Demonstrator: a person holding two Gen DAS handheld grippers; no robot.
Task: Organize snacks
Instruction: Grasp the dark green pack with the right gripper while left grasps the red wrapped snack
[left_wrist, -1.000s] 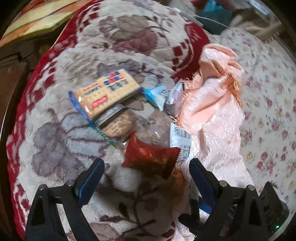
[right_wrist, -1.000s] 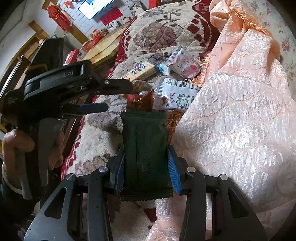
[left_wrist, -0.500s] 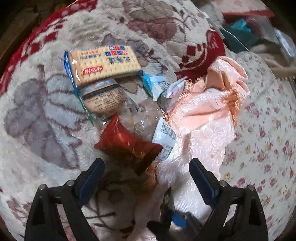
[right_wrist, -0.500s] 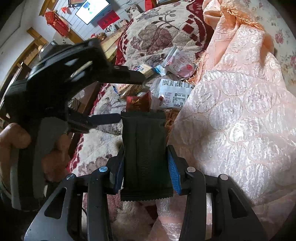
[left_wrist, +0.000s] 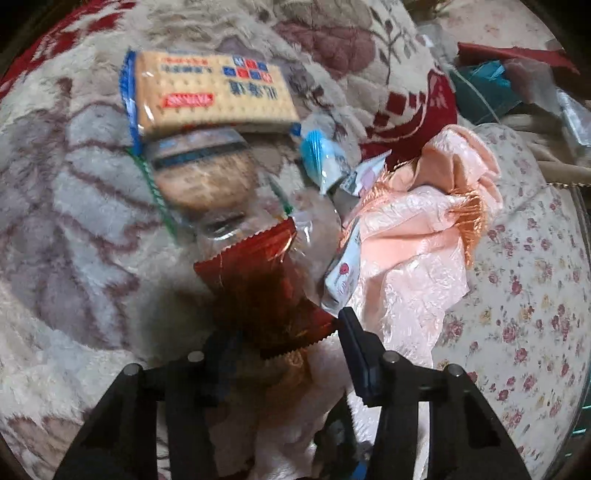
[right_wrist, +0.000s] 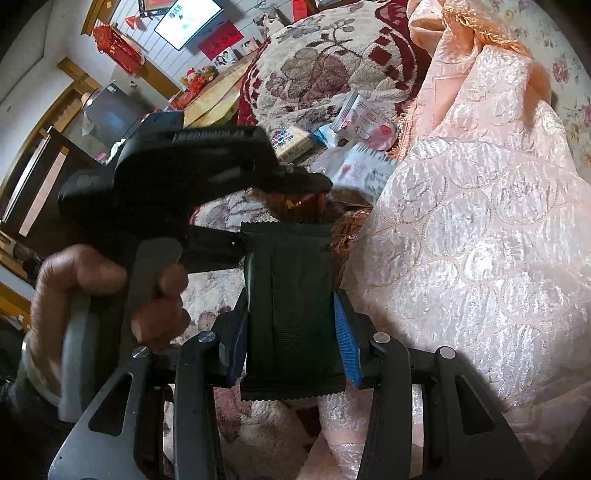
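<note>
A red snack packet (left_wrist: 266, 291) lies on the floral blanket (left_wrist: 74, 229), its near end between the fingers of my left gripper (left_wrist: 288, 350), whose jaws have narrowed around it; contact is blurred. Beyond it lie a round biscuit pack (left_wrist: 199, 177), a yellow cracker pack (left_wrist: 210, 92), a small blue packet (left_wrist: 321, 158) and white packets (left_wrist: 343, 273). My right gripper (right_wrist: 291, 343) is shut on a dark green packet (right_wrist: 291, 299), held just behind the left gripper's body (right_wrist: 192, 166). The red packet (right_wrist: 299, 203) shows under it.
A crumpled peach satin cloth (left_wrist: 413, 236) lies right of the snacks and fills the right of the right wrist view (right_wrist: 480, 221). A flowered sheet (left_wrist: 524, 295) lies further right. A wooden table (right_wrist: 218, 96) and room furniture stand beyond the bed.
My left gripper has moved forward and down onto the red packet and its jaws have closed in around the packet's near end. My right gripper still holds the green packet.
</note>
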